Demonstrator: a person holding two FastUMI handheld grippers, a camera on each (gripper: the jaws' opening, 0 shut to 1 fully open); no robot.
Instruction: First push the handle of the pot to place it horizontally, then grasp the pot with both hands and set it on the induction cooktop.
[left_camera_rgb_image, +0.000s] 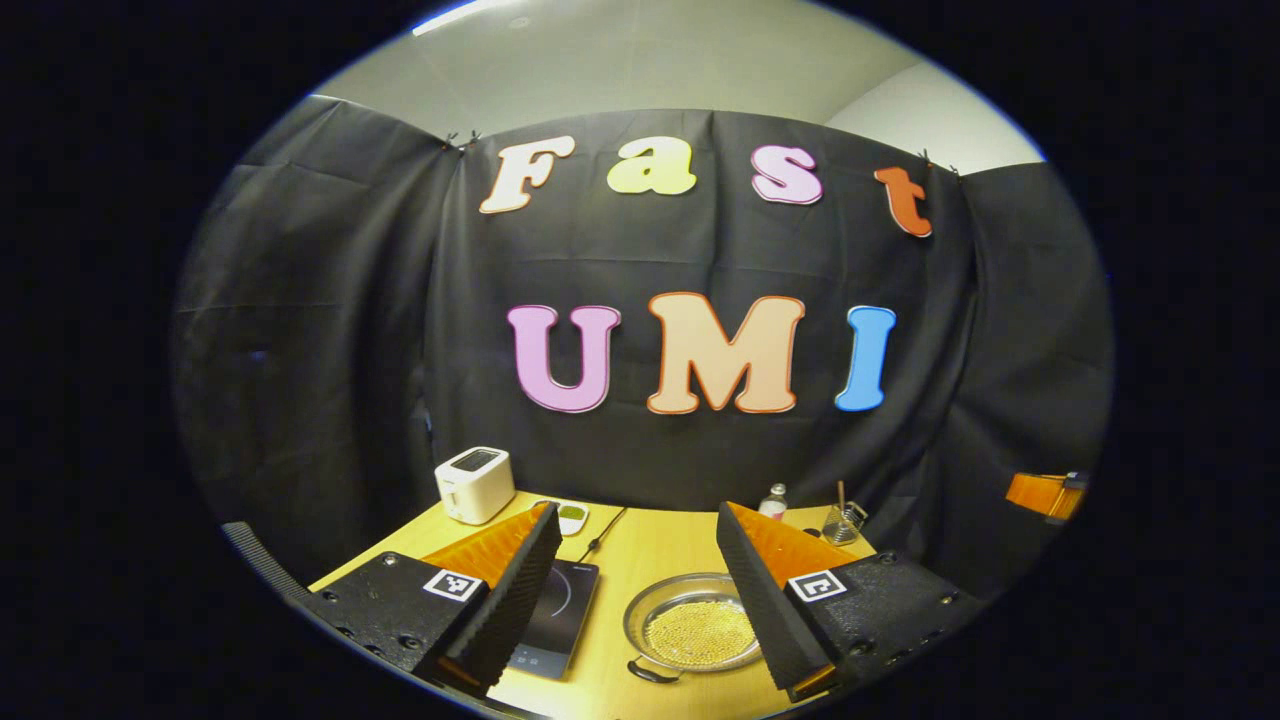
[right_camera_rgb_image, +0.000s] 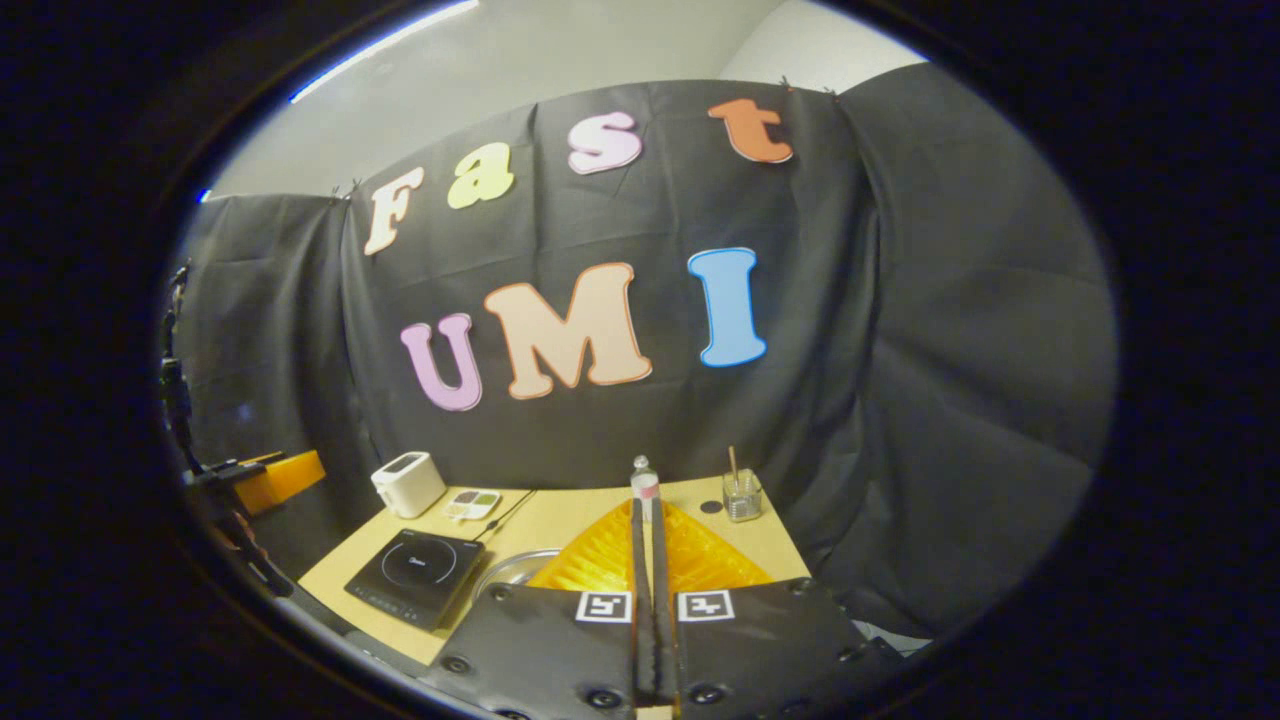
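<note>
The wooden table (left_camera_rgb_image: 640, 545) is being seen in the left gripper view below the booth's cloth wall, and it is taken here as the landmark. On its near left part the black induction cooktop (left_camera_rgb_image: 555, 615) is lying flat, partly hidden behind one finger of the left gripper (left_camera_rgb_image: 635, 590). Just to the right of the cooktop, on the near middle of the table, the metal pot (left_camera_rgb_image: 692, 632) is resting; it is filled with small yellowish grains, and a dark side handle (left_camera_rgb_image: 652, 672) is being shown at its near edge. The pot is standing apart from the cooktop, not on it. The left gripper is being held above the table's near edge with its fingers spread wide and nothing between them.

At the table's far left corner a white toaster (left_camera_rgb_image: 475, 484) is standing, with a small white tray (left_camera_rgb_image: 570, 517) beside it. At the far right a glass jar (left_camera_rgb_image: 845, 521) with a stick and a small bottle (left_camera_rgb_image: 772, 500) are being seen.

In the right gripper view the right gripper (right_camera_rgb_image: 648, 510) is being held over the table's near right side, its fingers pressed together with nothing between them.
</note>
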